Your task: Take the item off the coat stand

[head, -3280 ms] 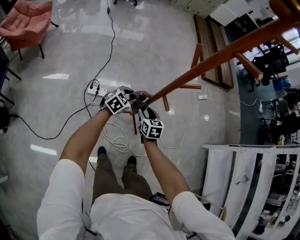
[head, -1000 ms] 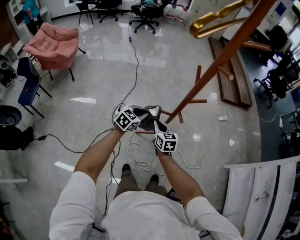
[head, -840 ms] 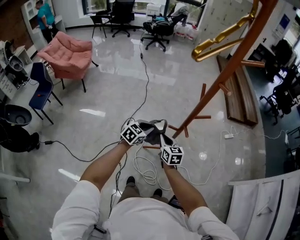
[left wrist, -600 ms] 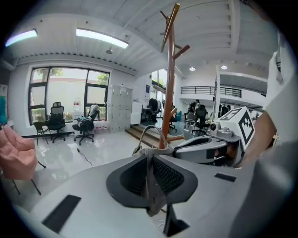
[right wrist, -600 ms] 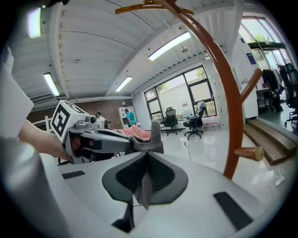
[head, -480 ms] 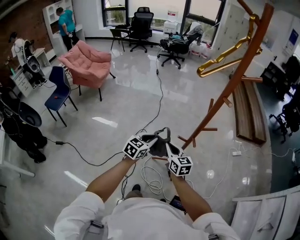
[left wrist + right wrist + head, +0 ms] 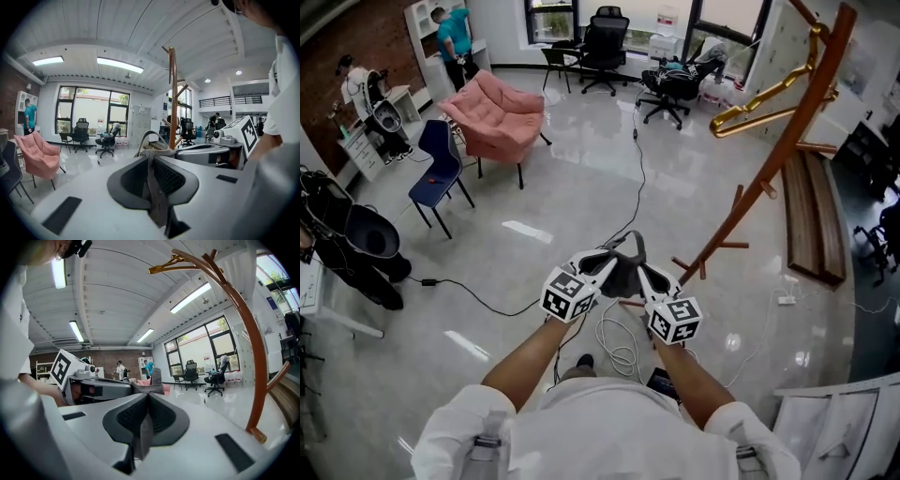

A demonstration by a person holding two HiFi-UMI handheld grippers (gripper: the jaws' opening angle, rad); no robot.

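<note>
Beside the coat stand (image 7: 769,173), apart from its leaning brown pole, the head view shows the grey item (image 7: 623,277) hanging in the air between the two grippers, touching no part of the stand. The left gripper (image 7: 602,269) holds one end and the right gripper (image 7: 649,278) the other, with a loop of the item rising just above them. A gold hanger (image 7: 769,105) hangs from an upper peg of the stand, well apart from the item. A pink armchair (image 7: 502,112) sits far from the stand across the glossy floor (image 7: 581,187), and loose cables (image 7: 619,347) lie near the stand's foot. From the left gripper view, the left gripper (image 7: 151,161) has its jaws pressed together on a thin grey strip of the item (image 7: 157,201); the stand (image 7: 172,93) rises straight beyond it, and the right gripper (image 7: 211,152) sits just beside the stand's line. From the right gripper view, the right gripper (image 7: 146,401) is likewise clamped tight on a strip of the item (image 7: 140,432); the stand (image 7: 248,333) curves up at the right with the hanger (image 7: 171,263) at its top.
</note>
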